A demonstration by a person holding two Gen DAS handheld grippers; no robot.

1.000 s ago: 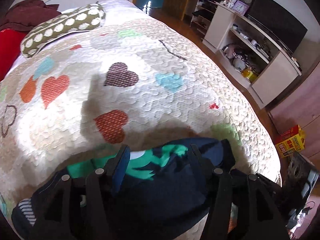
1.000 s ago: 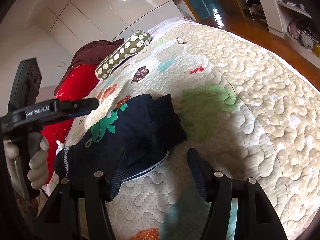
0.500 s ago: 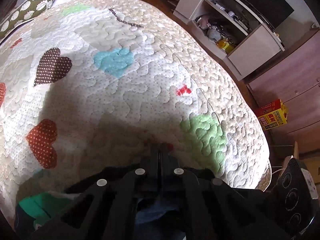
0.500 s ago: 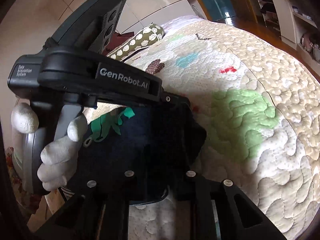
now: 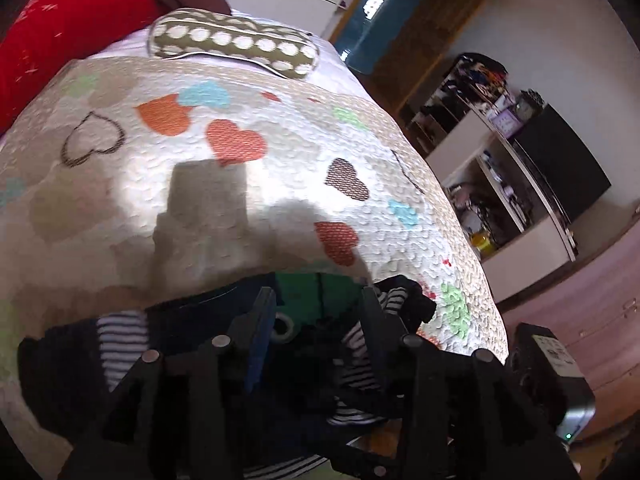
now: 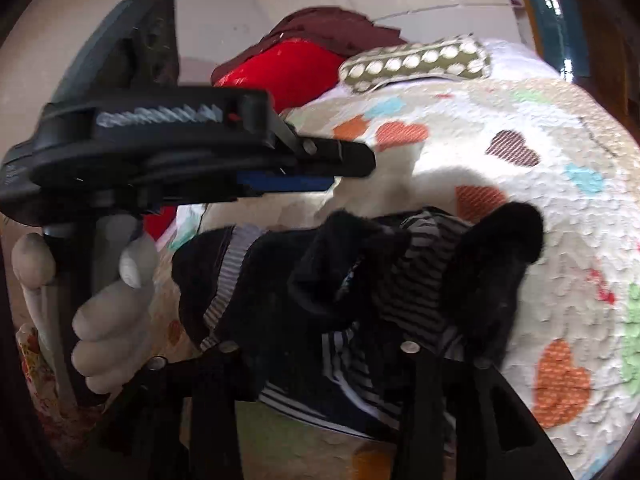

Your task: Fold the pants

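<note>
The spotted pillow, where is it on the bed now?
In both views the spotted pillow lies at the far end of the bed, beyond the heart quilt, next to the red bedding.

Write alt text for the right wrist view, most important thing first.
Dark navy pants with striped trim lie bunched on a heart-patterned quilt, between the opening fingers of the right gripper at the bottom edge. At left, a white-gloved hand holds the left gripper above the cloth. A polka-dot pillow and red bedding lie behind.

no readable text, claw lettering blurred
</note>
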